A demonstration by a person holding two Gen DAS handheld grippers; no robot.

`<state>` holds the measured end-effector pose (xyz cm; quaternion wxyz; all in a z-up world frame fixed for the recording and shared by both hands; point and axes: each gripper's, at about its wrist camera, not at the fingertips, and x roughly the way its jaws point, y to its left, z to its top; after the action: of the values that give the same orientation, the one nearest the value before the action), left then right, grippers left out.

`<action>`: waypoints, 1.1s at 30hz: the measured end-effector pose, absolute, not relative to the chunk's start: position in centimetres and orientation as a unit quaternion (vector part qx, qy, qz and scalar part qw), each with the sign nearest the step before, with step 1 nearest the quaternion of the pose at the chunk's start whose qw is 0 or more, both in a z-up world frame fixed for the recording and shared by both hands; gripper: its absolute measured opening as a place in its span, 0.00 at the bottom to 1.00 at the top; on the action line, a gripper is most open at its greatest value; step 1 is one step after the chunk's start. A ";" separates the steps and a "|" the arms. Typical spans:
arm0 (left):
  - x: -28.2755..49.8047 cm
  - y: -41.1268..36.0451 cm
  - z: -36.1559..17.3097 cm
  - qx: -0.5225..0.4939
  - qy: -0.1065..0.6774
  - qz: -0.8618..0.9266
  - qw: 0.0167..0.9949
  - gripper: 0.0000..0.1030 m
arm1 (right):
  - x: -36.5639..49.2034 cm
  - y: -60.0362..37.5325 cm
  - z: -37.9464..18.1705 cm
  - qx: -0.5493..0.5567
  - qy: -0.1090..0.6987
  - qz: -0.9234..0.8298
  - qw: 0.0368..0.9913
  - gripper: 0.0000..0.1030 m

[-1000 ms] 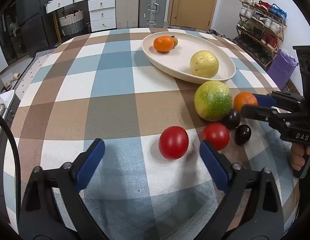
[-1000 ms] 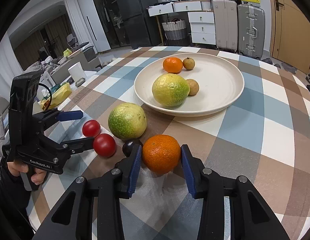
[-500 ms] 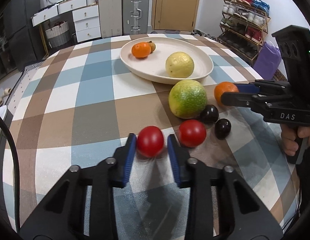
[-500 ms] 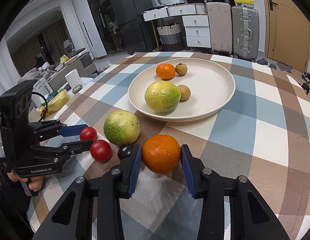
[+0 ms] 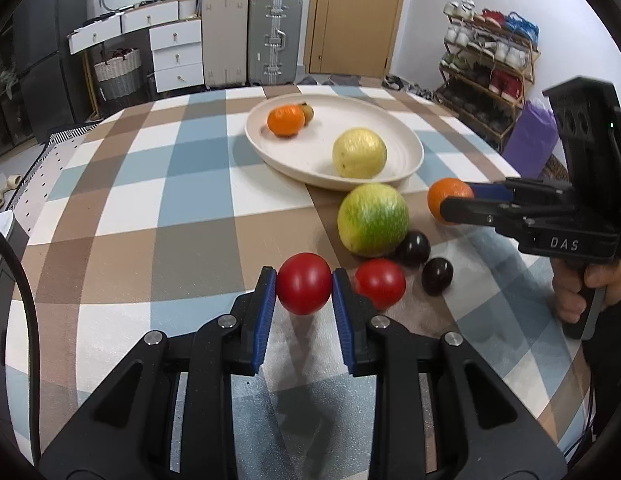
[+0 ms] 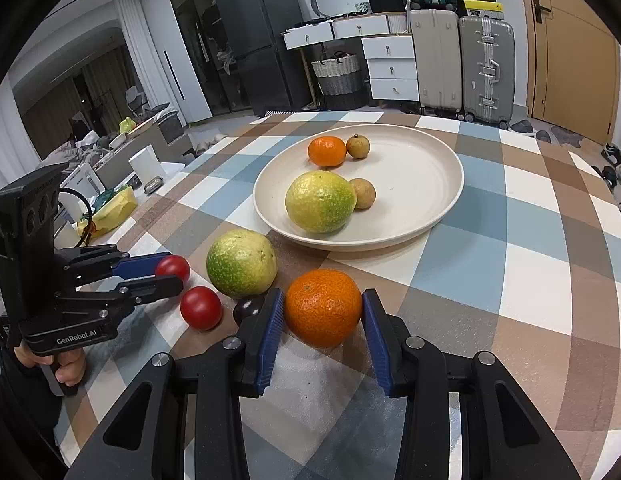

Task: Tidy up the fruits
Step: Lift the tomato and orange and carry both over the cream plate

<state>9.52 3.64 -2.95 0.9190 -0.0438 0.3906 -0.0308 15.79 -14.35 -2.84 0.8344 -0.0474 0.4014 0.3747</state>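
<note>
- The left tool (image 5: 304, 284) is closed on a red tomato (image 5: 304, 283); its blue pads press the fruit's two sides, near the desk's front edge, to the left of the loose fruit.
- Just right of it a second tomato (image 5: 379, 283) lies on the checked desk (image 5: 150, 200), touching neither pad as far as I can tell.
- Behind that tomato sits a large green-yellow citrus (image 5: 372, 219), with two dark plums (image 5: 414, 243) close beside it.
- The right tool (image 6: 323, 307) clamps an orange (image 6: 323, 307) between its pads; the fruit looks barely off the cloth, if at all.
- The step in hand, as I judge it, is the pick-up: both fruits are gripped, neither yet carried to the plate.
- The next move calls for raising each fruit clear, swinging it over the plate's rim and setting it on a bare patch. The left tool must pass the big citrus on the way.
- A round tomato may slip from flat pads, so the grip should hold until it rests.
- The cream plate (image 6: 430, 216) stands beyond the loose fruit, well apart from both tools.
- On it, from the right wrist view: a small orange (image 6: 327, 151) and a brown longan (image 6: 358, 146) touching at the far side, then a green-yellow citrus (image 6: 320, 202) with a second longan (image 6: 363, 193) against it.
- The plate's right half is bare, with room for more.
</note>
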 end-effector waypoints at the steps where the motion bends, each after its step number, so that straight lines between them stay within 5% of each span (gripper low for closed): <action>1: 9.5 3.7 -2.7 -0.046 0.387 -0.030 0.920 0.25 | 15.8 -14.4 -2.8 -0.046 0.400 0.375 0.835 0.39; 33: 14.9 2.2 1.3 -0.045 0.338 -0.029 0.940 0.25 | 16.6 -16.9 -0.9 0.013 0.349 0.346 0.871 0.39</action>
<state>14.91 2.21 1.33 0.9398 -0.0448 0.3376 -0.0293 16.57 -16.93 -0.92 0.8711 0.0132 0.3487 0.3456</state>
